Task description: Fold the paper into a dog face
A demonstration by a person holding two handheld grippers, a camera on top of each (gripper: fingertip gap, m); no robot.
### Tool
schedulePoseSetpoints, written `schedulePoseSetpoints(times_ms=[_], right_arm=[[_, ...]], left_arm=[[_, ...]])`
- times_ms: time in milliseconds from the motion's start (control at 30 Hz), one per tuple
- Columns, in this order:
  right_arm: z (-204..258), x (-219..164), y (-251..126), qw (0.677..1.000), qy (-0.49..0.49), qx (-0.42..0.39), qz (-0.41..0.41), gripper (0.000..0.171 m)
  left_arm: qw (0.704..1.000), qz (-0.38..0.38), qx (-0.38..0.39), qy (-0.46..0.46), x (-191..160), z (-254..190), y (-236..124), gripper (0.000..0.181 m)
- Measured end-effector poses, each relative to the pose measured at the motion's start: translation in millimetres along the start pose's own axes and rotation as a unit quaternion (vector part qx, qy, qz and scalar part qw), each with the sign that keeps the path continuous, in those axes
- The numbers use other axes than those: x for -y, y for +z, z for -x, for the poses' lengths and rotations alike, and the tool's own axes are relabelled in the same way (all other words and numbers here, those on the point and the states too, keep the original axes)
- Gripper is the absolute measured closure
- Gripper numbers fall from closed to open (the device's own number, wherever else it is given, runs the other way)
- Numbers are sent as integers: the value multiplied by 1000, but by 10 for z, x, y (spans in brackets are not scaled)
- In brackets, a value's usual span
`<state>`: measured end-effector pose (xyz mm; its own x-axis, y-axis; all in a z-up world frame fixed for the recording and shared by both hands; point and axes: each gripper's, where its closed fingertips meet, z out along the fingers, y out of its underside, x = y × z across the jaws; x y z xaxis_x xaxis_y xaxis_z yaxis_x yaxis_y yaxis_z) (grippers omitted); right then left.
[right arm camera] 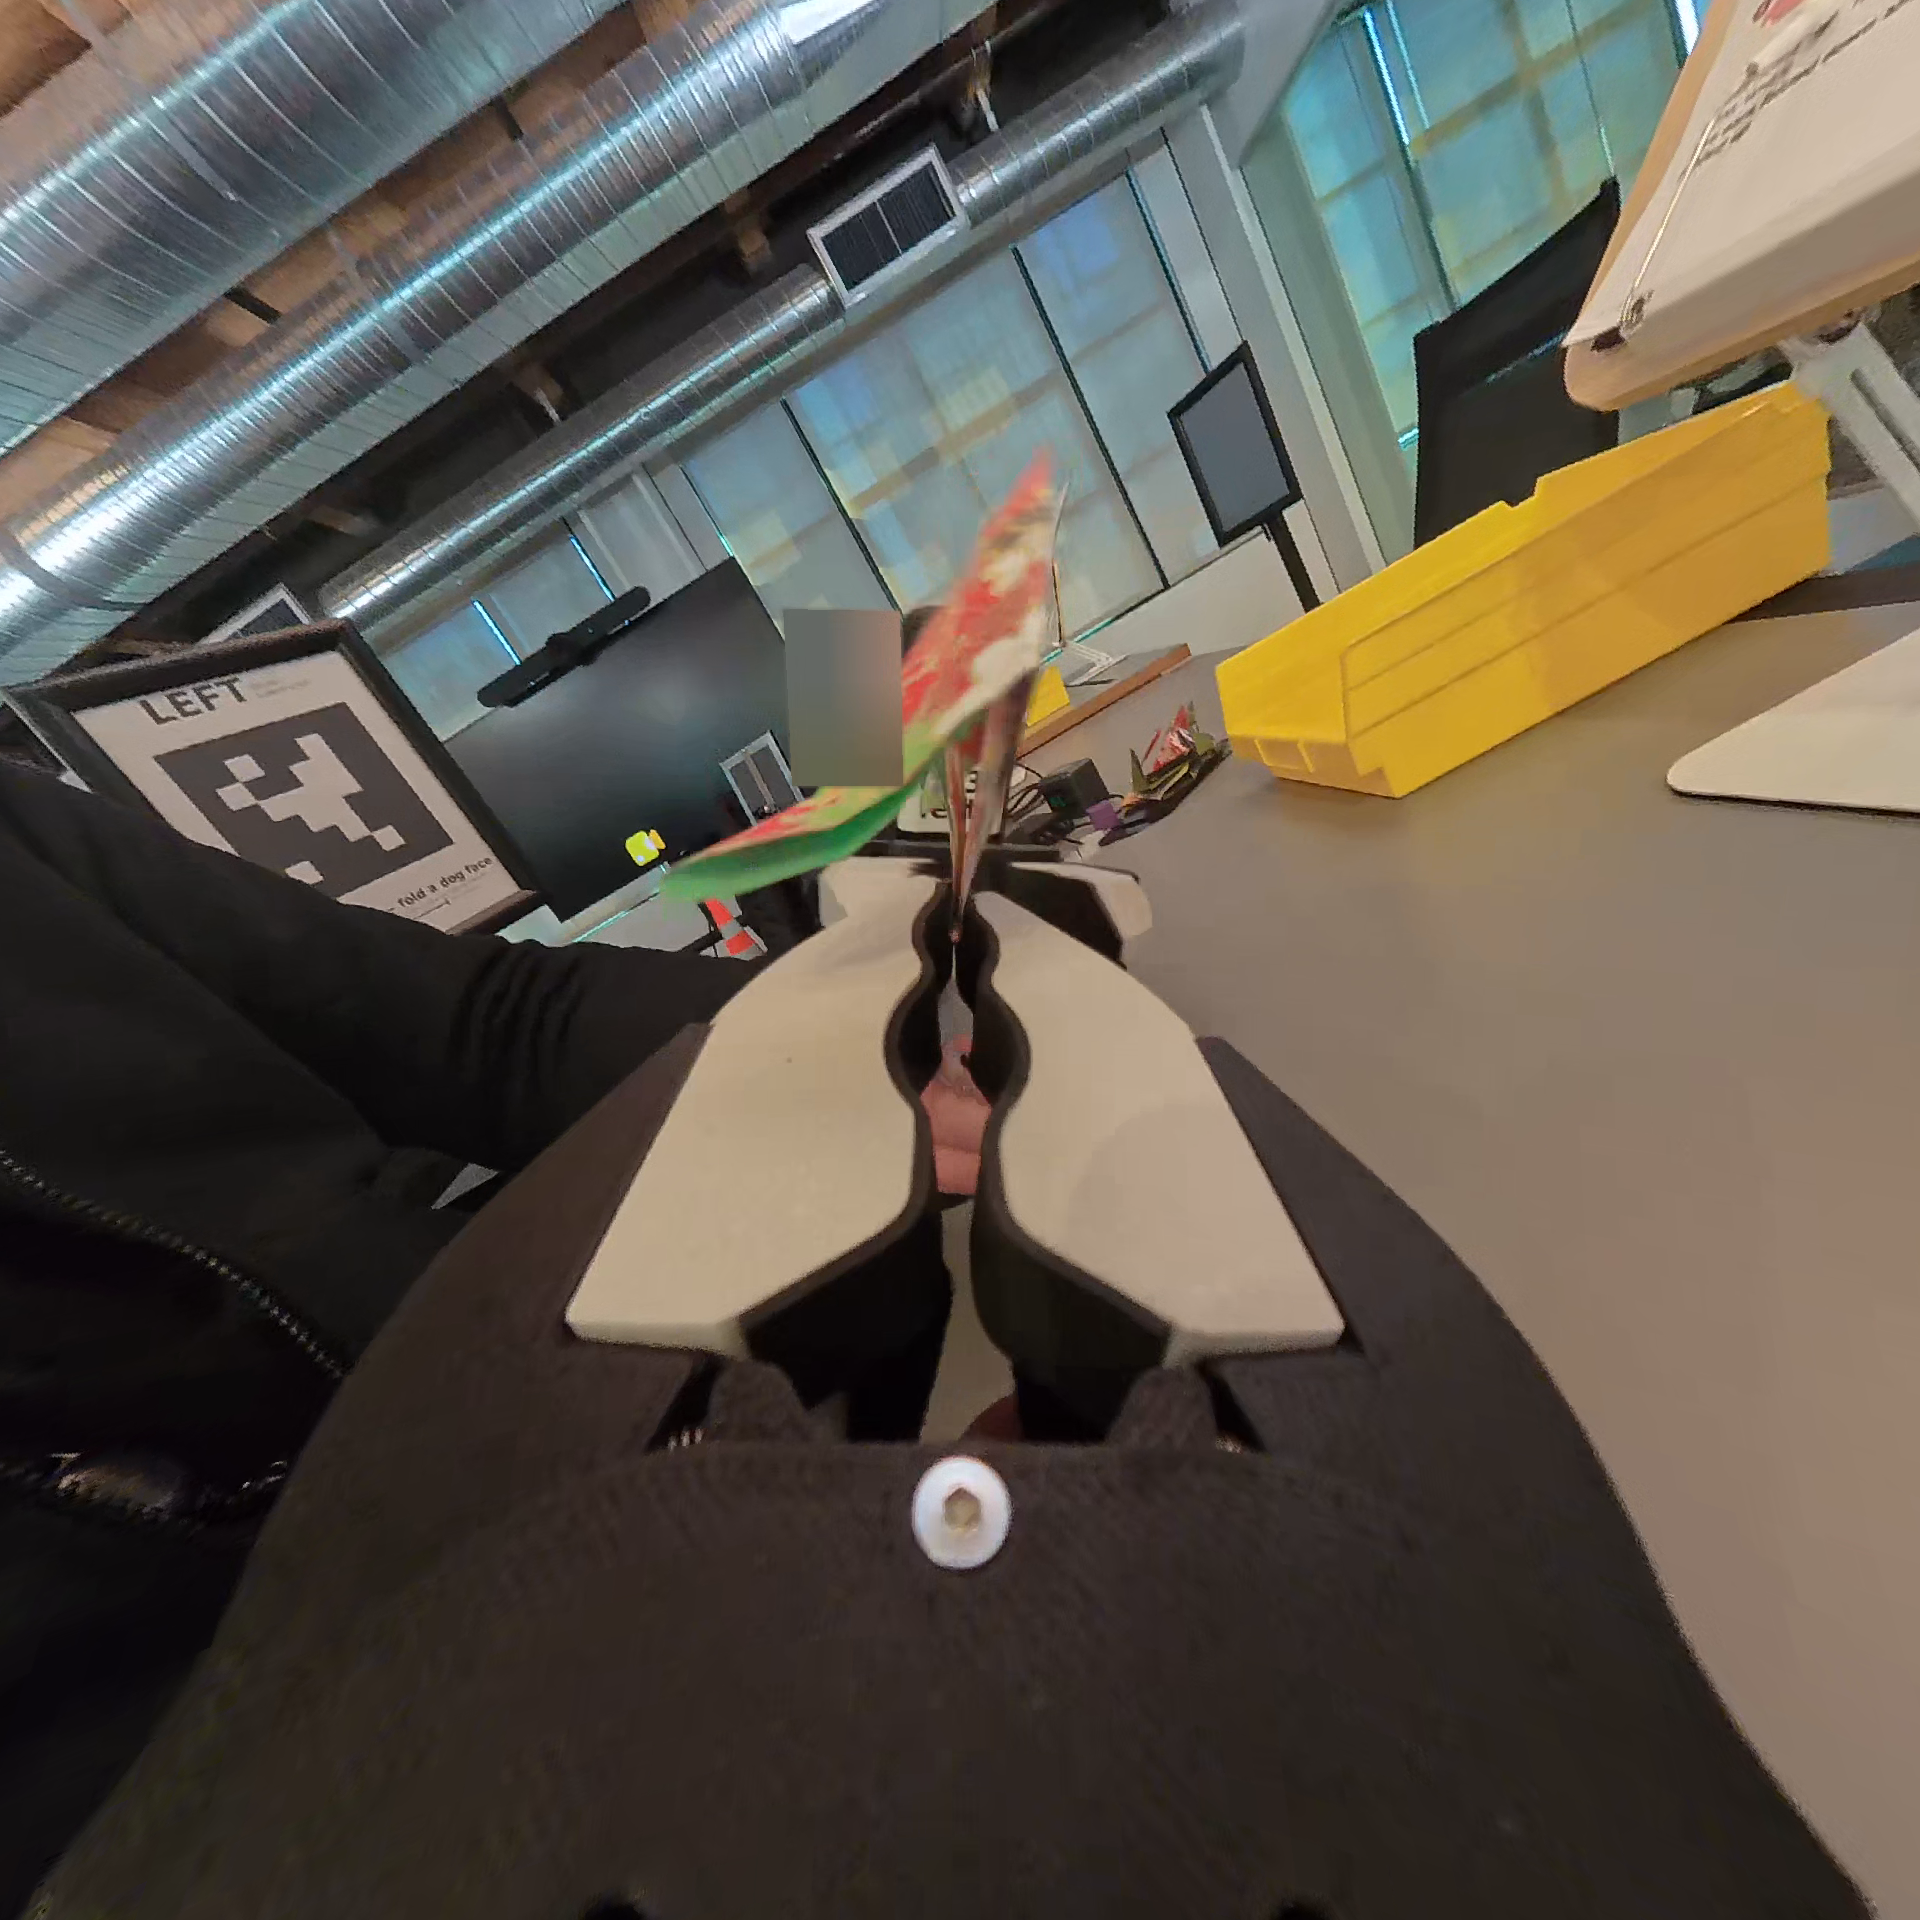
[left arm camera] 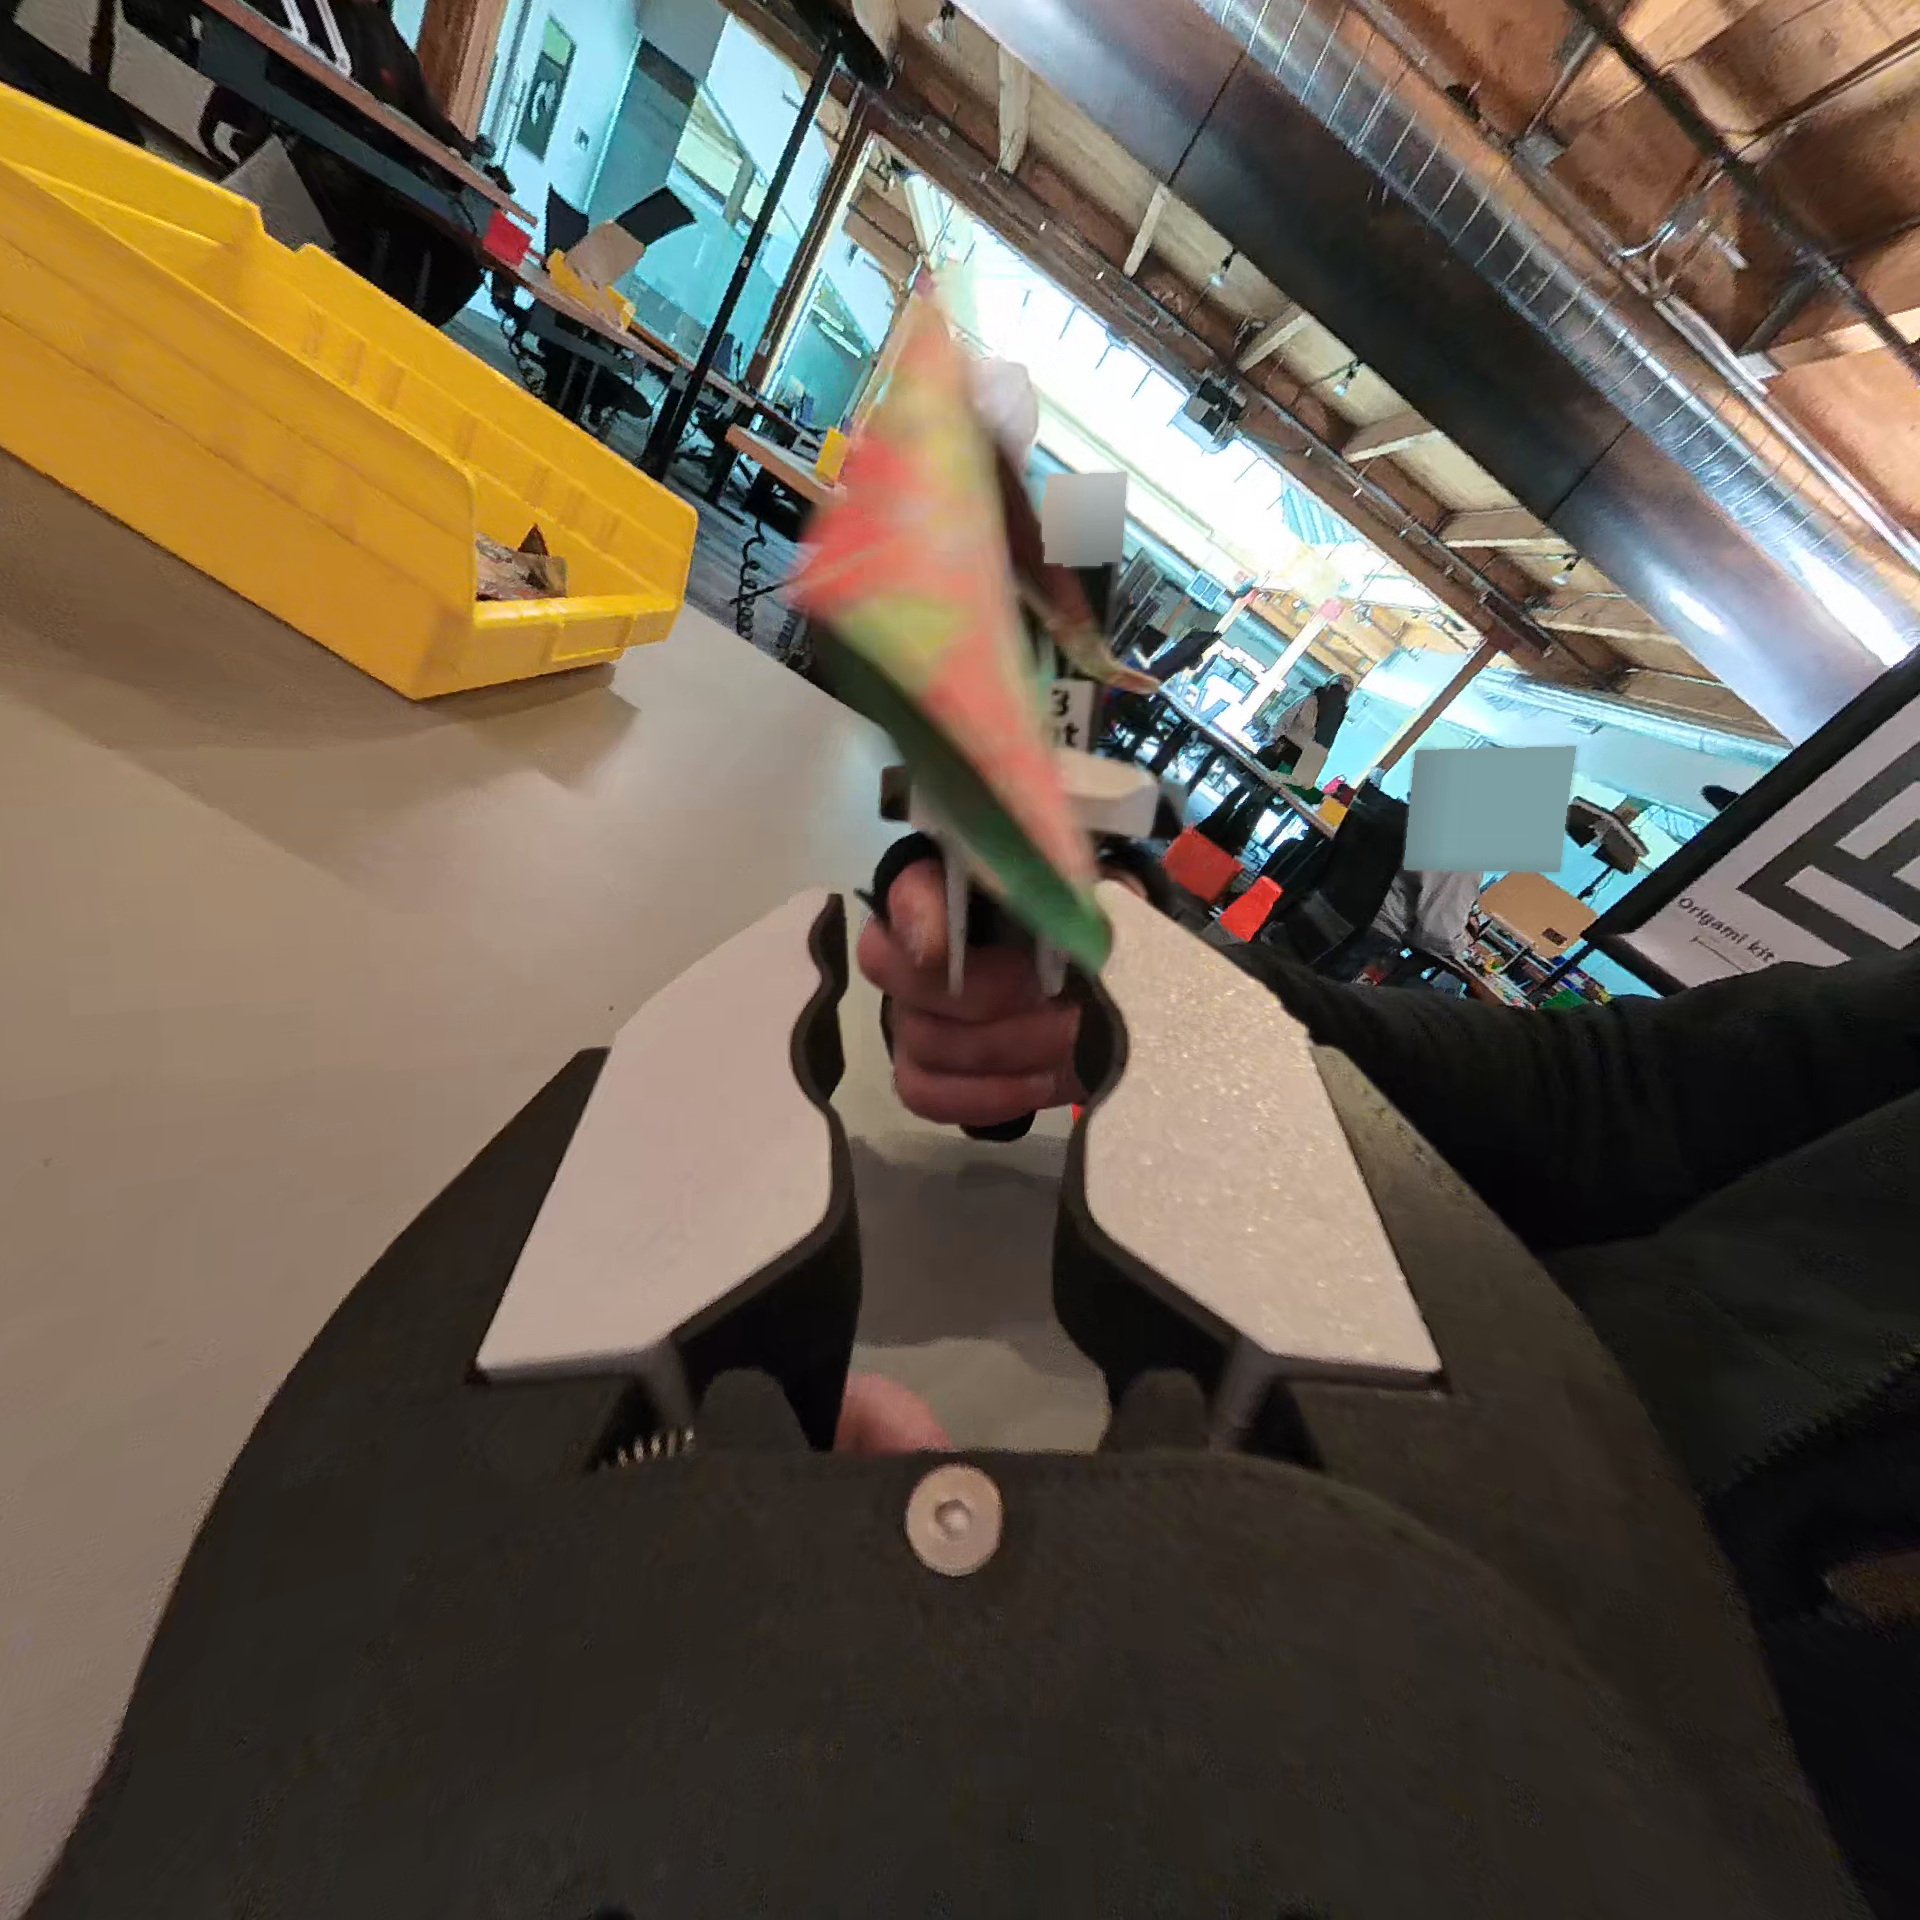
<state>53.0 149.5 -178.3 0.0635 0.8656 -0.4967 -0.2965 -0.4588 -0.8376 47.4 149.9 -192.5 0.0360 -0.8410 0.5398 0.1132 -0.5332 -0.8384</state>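
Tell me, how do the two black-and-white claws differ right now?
The right gripper is closed, while the left gripper stands open with a wide gap between its fingers. The right gripper pinches the folded red and green paper at its tips, lifted above the table; the left gripper holds nothing, though the paper shows just beyond it. Both share the same white fingers with wavy black inner edges.
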Motion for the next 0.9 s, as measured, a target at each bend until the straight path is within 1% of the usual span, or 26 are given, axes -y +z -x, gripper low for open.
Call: schedulePoseSetpoints(times_ms=[67, 100, 133, 167, 200, 467, 567, 633, 700, 767, 800, 900], right_arm=[[-7, -38, 30, 1000, 1, -1, 4, 171], [-3, -57, 45, 1000, 0, -1, 8, 171], [0, -70, 59, 1000, 0, 0, 10, 171], [-2, -73, 67, 1000, 0, -1, 9, 171], [-6, -78, 70, 1000, 1, -1, 10, 171], [-7, -75, 38, 1000, -5, -4, 16, 171], [-28, -9, -40, 1000, 0, -7, 9, 171], [-68, -17, -103, 1000, 2, -17, 25, 169], [-146, 0, -191, 999, -3, -39, 33, 167], [-205, 38, -303, 998, -10, -55, 39, 158], [-207, 91, -363, 998, -6, -55, 32, 154], [-67, 213, -490, 999, -1, -18, 33, 150]], left_arm=[[1000, -5, -9, 6, 10, -59, 10, 146], [1000, -8, -1, 10, 20, -48, 9, 152], [1000, -16, 5, 13, 44, -38, -2, 169], [1000, -23, 1, 11, 65, -45, -14, 178], [1000, -25, -2, 7, 71, -47, -23, 181], [999, -16, -26, 10, 73, -104, -46, 181], [999, -33, -26, 5, 177, -70, -134, 181], [999, -35, -26, 7, 240, -45, -198, 181], [999, -11, -40, 0, 219, -58, -225, 181], [998, 18, -62, 0, 161, -115, -245, 181], [997, 35, -70, 1, 124, -134, -255, 181], [993, 81, -86, 7, 12, -178, -278, 181]])
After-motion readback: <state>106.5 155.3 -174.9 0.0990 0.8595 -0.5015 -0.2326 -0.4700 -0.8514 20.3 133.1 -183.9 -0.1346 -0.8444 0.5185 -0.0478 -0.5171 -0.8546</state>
